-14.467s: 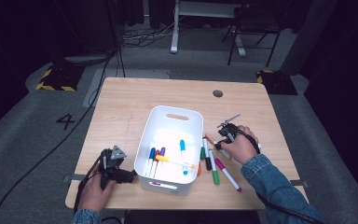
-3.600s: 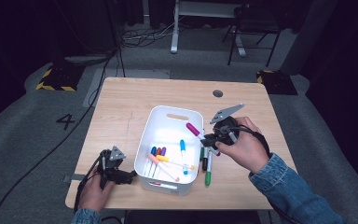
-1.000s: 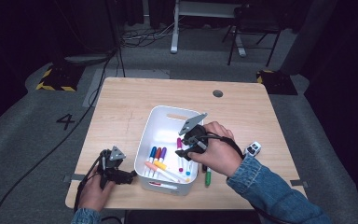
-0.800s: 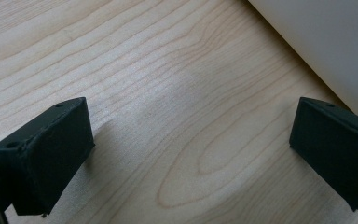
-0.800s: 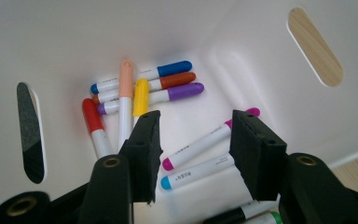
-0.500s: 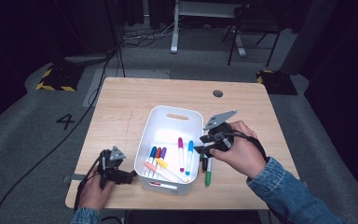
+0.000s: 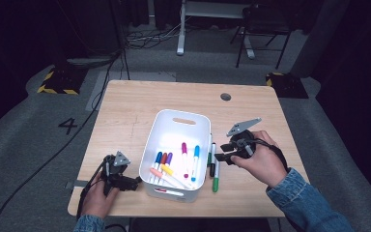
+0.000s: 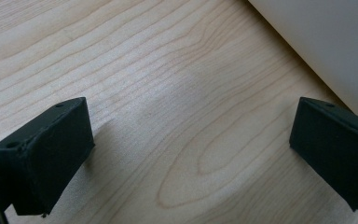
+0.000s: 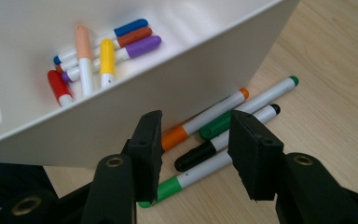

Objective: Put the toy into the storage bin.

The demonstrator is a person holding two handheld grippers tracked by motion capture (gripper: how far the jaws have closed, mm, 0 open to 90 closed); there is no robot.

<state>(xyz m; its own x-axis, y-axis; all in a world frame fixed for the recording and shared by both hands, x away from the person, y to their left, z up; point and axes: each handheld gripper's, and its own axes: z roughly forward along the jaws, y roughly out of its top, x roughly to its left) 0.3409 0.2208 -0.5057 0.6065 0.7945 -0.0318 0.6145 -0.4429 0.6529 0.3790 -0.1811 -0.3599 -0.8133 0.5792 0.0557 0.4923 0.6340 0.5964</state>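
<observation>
Markers [image 9: 214,140] lying on the counter [image 7: 140,104] just beside the bin [image 7: 160,137] are being gathered into it, the empty, half-parted right tongs [image 9: 193,154] being lined up over them for the next pick, left tongs [image 8: 191,154] being rested wide open, empty.

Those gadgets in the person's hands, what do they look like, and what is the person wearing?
Each gripper, left and right, is black with two blocky black jaws, a grey three-cornered plate on top and a trailing black cable. The person wears blue denim sleeves.
</observation>
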